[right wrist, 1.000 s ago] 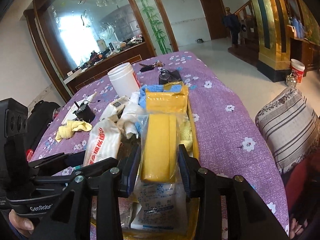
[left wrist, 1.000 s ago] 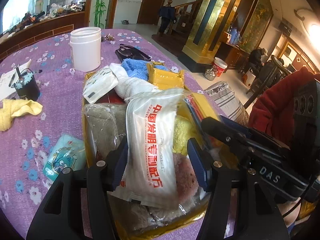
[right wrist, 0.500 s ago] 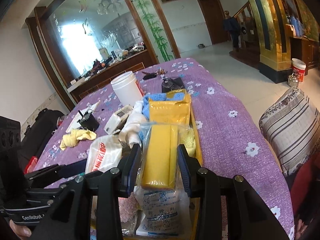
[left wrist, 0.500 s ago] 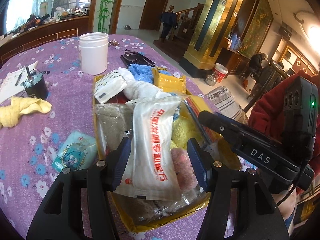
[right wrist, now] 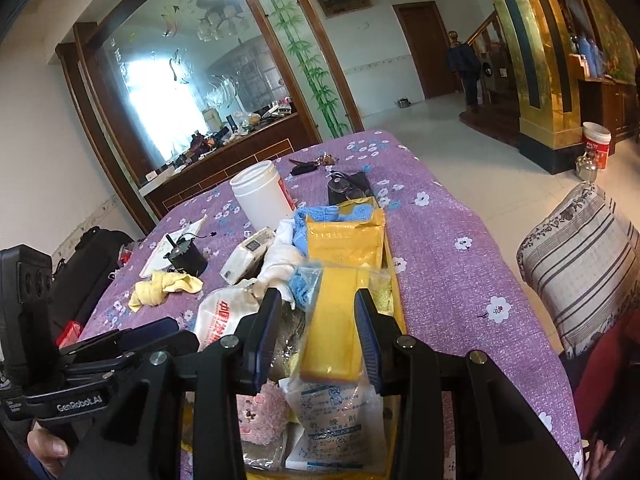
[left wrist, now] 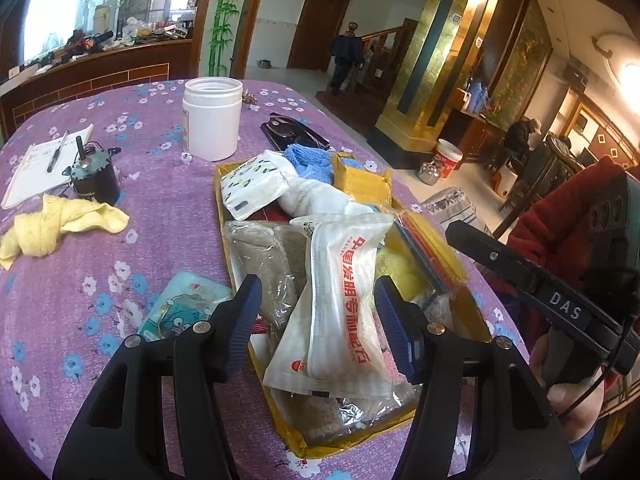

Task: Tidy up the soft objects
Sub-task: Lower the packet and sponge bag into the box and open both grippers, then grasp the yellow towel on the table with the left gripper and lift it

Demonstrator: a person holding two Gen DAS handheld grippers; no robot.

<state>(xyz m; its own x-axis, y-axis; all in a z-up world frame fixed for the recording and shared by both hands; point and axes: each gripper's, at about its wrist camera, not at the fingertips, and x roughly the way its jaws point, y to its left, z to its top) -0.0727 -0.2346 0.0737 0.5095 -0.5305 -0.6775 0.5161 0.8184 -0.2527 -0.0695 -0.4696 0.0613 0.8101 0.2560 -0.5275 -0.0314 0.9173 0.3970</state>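
Yellow tray (left wrist: 219, 184) packed with soft goods on purple cloth (left wrist: 160, 216), left gripper (left wrist: 316, 312) released above white packet (left wrist: 340, 304), right gripper (right wrist: 316, 336) clenching bagged sponge (right wrist: 336, 332).

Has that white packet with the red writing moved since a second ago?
Cannot tell. The white packet lies on the same spot in the yellow tray, between the open left claw; only the camera's view has shifted.

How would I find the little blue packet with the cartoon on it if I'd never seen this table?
Start at the purple flowery tablecloth and find the yellow tray piled with bags. The blue packet lies flat on the cloth just outside the tray's left edge, near the left tool. It is the only pale blue packet with a cartoon face.
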